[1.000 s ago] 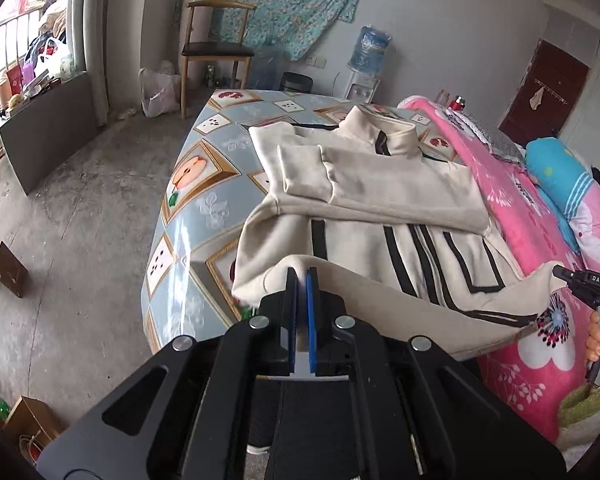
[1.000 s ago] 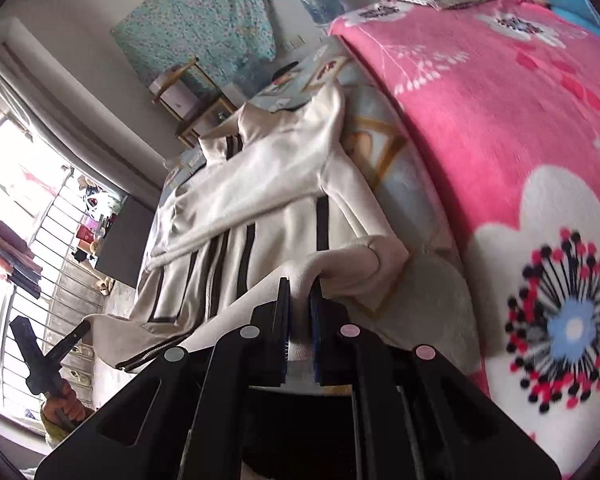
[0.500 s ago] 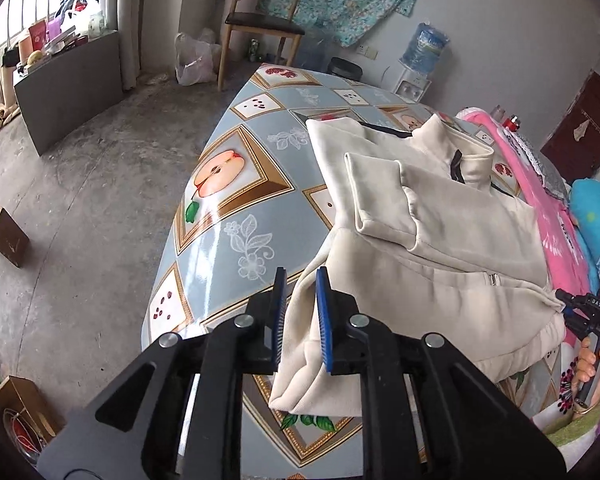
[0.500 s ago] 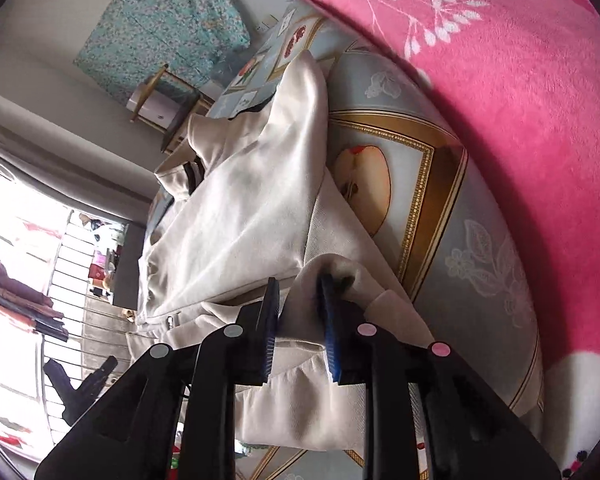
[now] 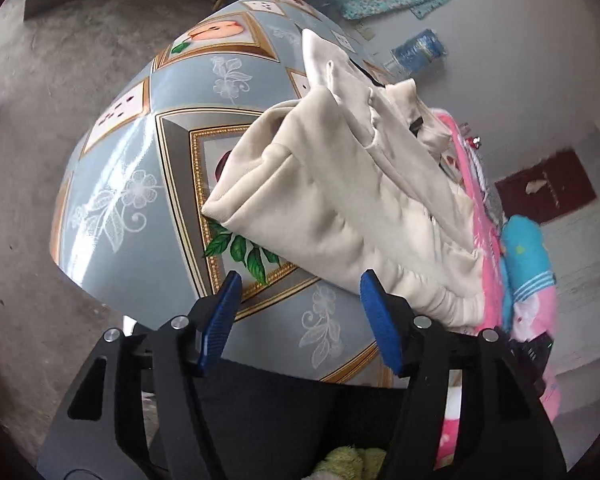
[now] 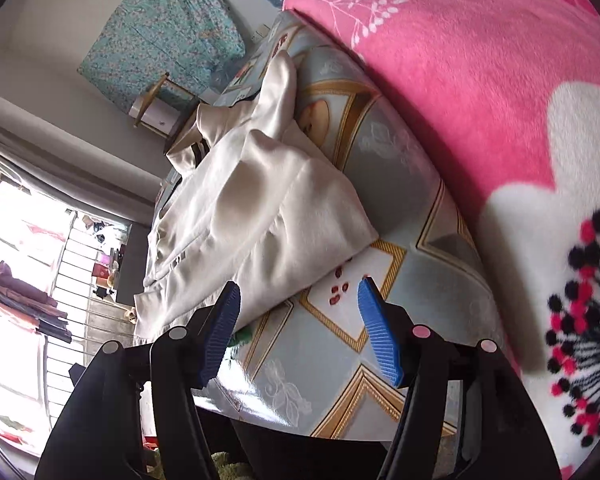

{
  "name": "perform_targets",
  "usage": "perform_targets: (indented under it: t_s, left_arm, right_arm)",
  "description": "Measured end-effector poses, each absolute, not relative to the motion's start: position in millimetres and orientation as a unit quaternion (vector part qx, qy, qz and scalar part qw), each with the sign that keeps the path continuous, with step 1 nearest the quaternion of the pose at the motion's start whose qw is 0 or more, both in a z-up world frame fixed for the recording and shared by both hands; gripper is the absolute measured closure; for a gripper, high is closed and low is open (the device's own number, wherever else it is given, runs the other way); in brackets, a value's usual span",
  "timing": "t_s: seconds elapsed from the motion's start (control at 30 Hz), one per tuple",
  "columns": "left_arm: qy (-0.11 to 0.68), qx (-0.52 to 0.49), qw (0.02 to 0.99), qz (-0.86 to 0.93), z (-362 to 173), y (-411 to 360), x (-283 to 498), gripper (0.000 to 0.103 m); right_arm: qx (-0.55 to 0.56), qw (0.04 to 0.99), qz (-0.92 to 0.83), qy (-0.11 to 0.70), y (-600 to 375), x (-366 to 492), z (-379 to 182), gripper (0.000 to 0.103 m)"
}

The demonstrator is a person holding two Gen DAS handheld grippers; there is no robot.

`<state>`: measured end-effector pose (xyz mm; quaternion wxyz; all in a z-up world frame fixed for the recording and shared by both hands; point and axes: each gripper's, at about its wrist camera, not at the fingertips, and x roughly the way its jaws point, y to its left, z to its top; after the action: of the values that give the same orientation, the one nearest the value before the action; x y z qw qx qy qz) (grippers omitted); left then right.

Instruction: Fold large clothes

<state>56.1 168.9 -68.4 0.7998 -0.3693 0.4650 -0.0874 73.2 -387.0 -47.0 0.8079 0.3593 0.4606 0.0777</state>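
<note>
A cream jacket (image 5: 340,192) lies folded in half on the patterned table (image 5: 140,152), its hem edge nearest me. My left gripper (image 5: 300,304) is open and empty, just in front of the folded edge, its right finger close to the hem. In the right wrist view the same jacket (image 6: 260,208) lies on the table (image 6: 380,280). My right gripper (image 6: 298,308) is open and empty, its left finger beside the fold's near corner.
A pink flowered blanket (image 6: 480,80) covers the table's far side; it also shows in the left wrist view (image 5: 520,300). A wooden chair (image 6: 156,100), a water bottle (image 5: 418,50) and a teal wall cloth (image 6: 160,28) stand beyond. Concrete floor (image 5: 40,80) lies left.
Both grippers carried the jacket's lower hem forward over the upper part, then opened and let it go. They have drawn back toward the table's near edge.
</note>
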Motion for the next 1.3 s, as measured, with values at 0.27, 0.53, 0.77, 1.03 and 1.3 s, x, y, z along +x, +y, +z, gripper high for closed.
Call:
perform_targets:
  t_s: [0.27, 0.53, 0.77, 1.03, 1.3]
  left_arm:
    - [0.417, -0.439, 0.795, -0.045, -72, 181, 75, 0.042]
    - [0.406, -0.236, 0.882, 0.047, -46, 132, 86, 0.087]
    - [0.336, -0.05, 0.939, 0.052, 10, 85, 46, 0.097]
    - [0.389, -0.041, 0.92, 0.027, 8, 97, 6, 0.097]
    - [0.427, -0.083, 0.898, 0.071, -24, 152, -7, 0.07]
  right_arm:
    - [0.394, 0.821, 0.029, 0.413, -380, 89, -65, 0.045]
    - [0.204, 0.889, -0.049, 0.407, -329, 113, -46, 0.082]
    - [0.096, 0.924, -0.051, 0.366, -305, 84, 11, 0.096]
    - [0.155, 0.896, -0.028, 0.415, -334, 51, -8, 0.097]
    - [0.255, 0.864, -0.02, 0.435, -399, 35, -18, 0.066]
